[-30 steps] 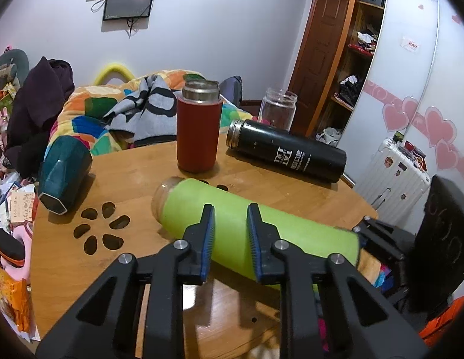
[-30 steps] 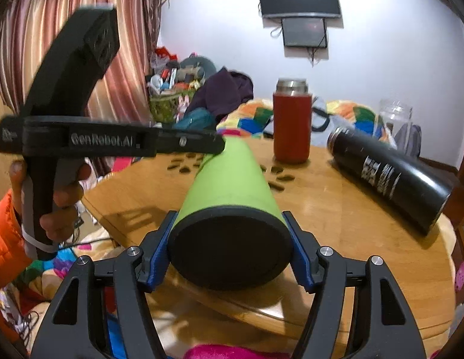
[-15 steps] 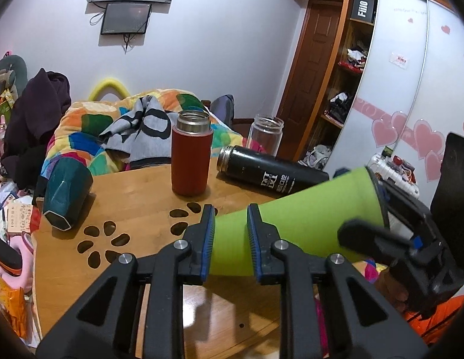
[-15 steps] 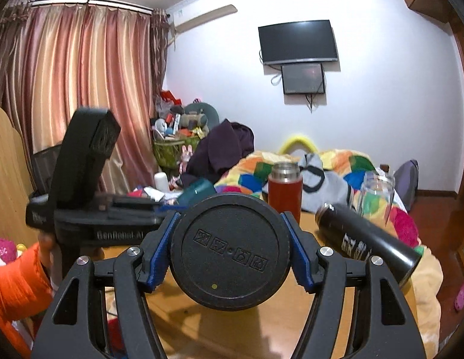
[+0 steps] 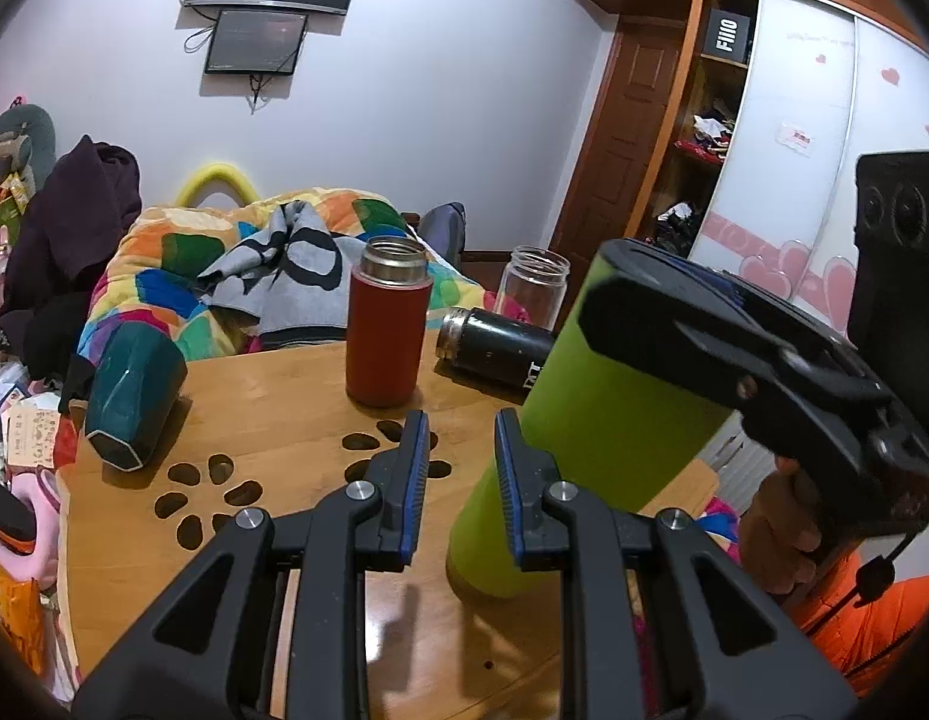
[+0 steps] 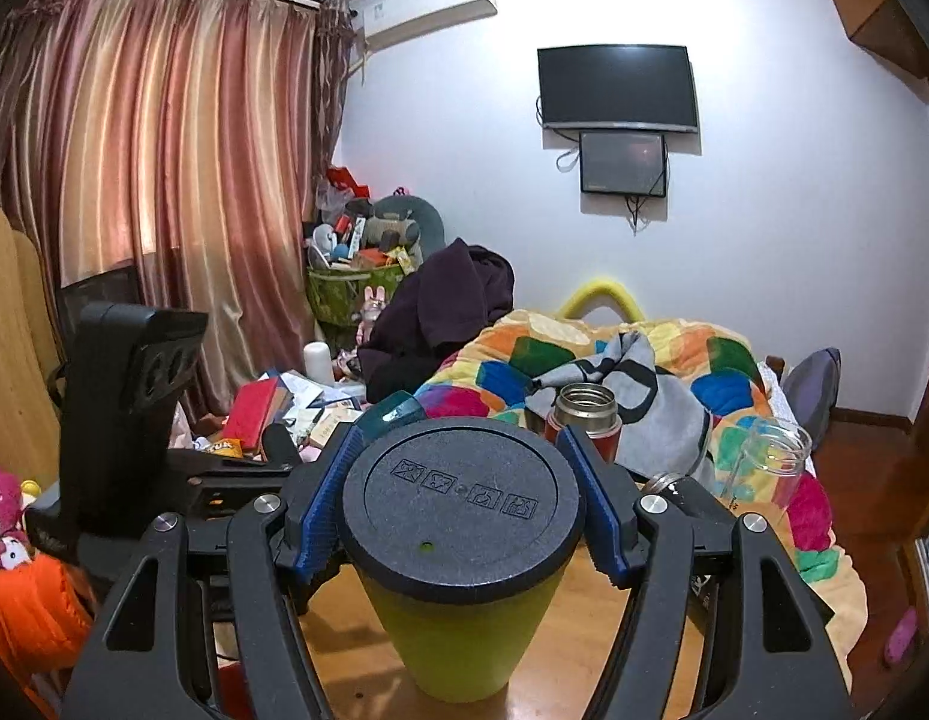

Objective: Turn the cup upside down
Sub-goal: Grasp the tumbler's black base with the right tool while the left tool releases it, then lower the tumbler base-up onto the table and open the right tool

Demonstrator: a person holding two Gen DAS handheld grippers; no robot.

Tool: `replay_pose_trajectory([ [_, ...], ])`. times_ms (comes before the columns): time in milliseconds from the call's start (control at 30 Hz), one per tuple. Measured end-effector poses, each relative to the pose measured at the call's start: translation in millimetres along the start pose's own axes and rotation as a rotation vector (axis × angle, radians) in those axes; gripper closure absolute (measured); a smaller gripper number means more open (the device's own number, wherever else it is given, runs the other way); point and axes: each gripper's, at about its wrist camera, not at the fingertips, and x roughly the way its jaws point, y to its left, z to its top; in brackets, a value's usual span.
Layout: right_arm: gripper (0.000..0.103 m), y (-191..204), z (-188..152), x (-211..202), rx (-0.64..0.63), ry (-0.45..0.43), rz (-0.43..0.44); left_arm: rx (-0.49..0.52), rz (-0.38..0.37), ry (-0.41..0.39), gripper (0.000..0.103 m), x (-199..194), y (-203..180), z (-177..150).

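The tall lime-green cup point(image 5: 590, 432) with a black base stands on the wooden table point(image 5: 272, 384), leaning a little, black base up. My right gripper point(image 6: 461, 498) is shut on the cup point(image 6: 458, 618) near its black base point(image 6: 461, 495); it also shows in the left wrist view point(image 5: 734, 360). My left gripper point(image 5: 461, 480) is open and empty, just left of the cup's lower end, its right finger point(image 5: 512, 480) in front of the cup.
A red flask point(image 5: 389, 330) stands upright mid-table. A black flask point(image 5: 494, 351) lies on its side behind the cup. A clear glass jar point(image 5: 536, 282) stands at the far edge. A teal cup point(image 5: 131, 396) lies at the left edge.
The green cup lay flat on the table a second ago. My right gripper raised its black end, and the cup now stands nearly upright on its other end. The left gripper opened slightly.
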Motion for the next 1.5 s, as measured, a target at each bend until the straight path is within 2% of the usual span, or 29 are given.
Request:
replay_pose_trajectory([
  [300,0.039,-4,8,15,0.017,0.061,-0.017,-0.036,0.04,-0.013,0.082,-9,14,-7],
  [567,0.039,-5,15,25,0.015,0.092,-0.032,-0.025,0.081,-0.019,0.081,-15,15,-14],
  [633,0.039,-8,15,24,0.027,0.095,-0.028,-0.023,0.086,-0.025,0.076,-17,13,-14],
  [700,0.039,-9,15,23,0.035,0.097,-0.021,-0.018,0.093,-0.036,0.067,-20,12,-15],
  [800,0.039,-12,14,22,0.058,0.107,0.024,-0.008,0.107,-0.056,0.056,-25,11,-17],
  [1100,0.038,-6,8,19,0.047,0.112,0.014,0.035,0.131,-0.083,0.045,-31,3,-17],
  [1333,0.022,-10,6,2,0.052,0.082,0.001,0.047,0.158,-0.112,0.042,-40,-1,-14],
  [1500,0.017,-11,7,-25,0.048,0.026,-0.035,0.035,0.183,-0.178,0.027,-60,-6,-10],
])
